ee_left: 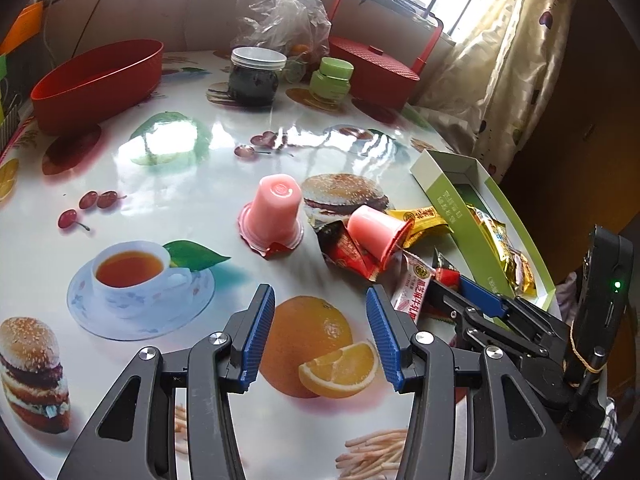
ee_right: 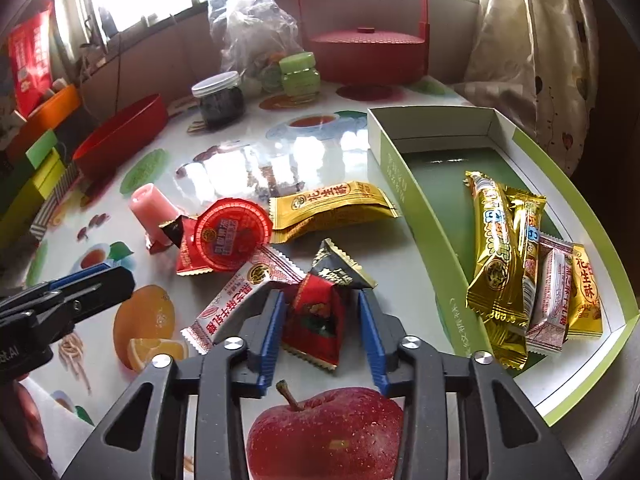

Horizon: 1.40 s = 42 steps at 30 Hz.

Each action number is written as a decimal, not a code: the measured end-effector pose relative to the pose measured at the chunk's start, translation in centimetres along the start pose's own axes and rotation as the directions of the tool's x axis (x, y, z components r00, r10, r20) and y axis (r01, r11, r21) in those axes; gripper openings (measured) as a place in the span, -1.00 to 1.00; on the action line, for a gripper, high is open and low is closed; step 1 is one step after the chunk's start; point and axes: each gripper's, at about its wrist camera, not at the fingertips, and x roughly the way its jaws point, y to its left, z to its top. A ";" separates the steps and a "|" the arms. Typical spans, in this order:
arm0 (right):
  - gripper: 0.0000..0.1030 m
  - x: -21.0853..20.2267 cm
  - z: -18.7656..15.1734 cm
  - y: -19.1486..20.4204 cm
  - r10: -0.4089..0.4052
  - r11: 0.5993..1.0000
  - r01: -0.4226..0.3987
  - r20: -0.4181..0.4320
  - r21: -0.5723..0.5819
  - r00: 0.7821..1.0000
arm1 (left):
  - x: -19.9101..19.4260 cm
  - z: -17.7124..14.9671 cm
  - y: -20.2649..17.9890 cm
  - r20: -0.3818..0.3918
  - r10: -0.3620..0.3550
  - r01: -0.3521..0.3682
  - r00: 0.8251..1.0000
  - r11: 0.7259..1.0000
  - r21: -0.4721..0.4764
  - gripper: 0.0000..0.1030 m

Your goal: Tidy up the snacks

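Note:
My right gripper [ee_right: 322, 300] is open, its blue pads either side of a red triangular snack packet [ee_right: 316, 320] that lies on the table. A black packet [ee_right: 340, 268], a white-pink bar [ee_right: 240, 292], a yellow packet [ee_right: 332, 204] and a pink jelly cup on its side [ee_right: 232, 236] lie just beyond. The green tray box [ee_right: 416, 216] at right holds several gold and pink wrapped snacks [ee_right: 516, 264]. My left gripper [ee_left: 320, 304] is open and empty above the printed orange. An upside-down pink jelly cup [ee_left: 274, 212] and a tipped jelly cup [ee_left: 376, 232] lie ahead of it.
A red oval bowl [ee_left: 96, 80], a dark jar with a white lid [ee_left: 256, 76], a green jar [ee_left: 330, 80], a clear plastic bag [ee_left: 280, 12] and a red lidded basket [ee_left: 376, 64] stand at the table's far side. A curtain [ee_right: 532, 52] hangs at right.

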 end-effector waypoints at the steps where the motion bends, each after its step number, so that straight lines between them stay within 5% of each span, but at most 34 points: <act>1: -0.40 0.0 0.0 0.0 0.003 1.000 -0.003 0.001 -0.001 1.000 | 0.1 0.0 -0.1 -0.003 -0.003 0.003 1.000 1.000 0.003 -0.05; 5: -0.57 -0.4 -0.2 -0.1 0.010 1.000 -0.010 0.007 0.004 1.000 | 0.3 0.0 -0.2 -0.009 -0.004 0.004 1.000 1.000 0.006 -0.05; 23: -0.59 -2.0 -1.6 0.0 0.059 0.998 -0.059 0.019 -0.002 0.998 | 1.4 1.5 2.3 0.021 0.053 -0.053 0.998 0.998 -0.034 -0.05; 42: -0.59 -2.0 -1.7 -0.2 0.067 0.998 -0.067 0.008 0.016 0.998 | 4.8 4.1 2.1 0.048 0.102 -0.103 0.994 0.994 0.028 -0.05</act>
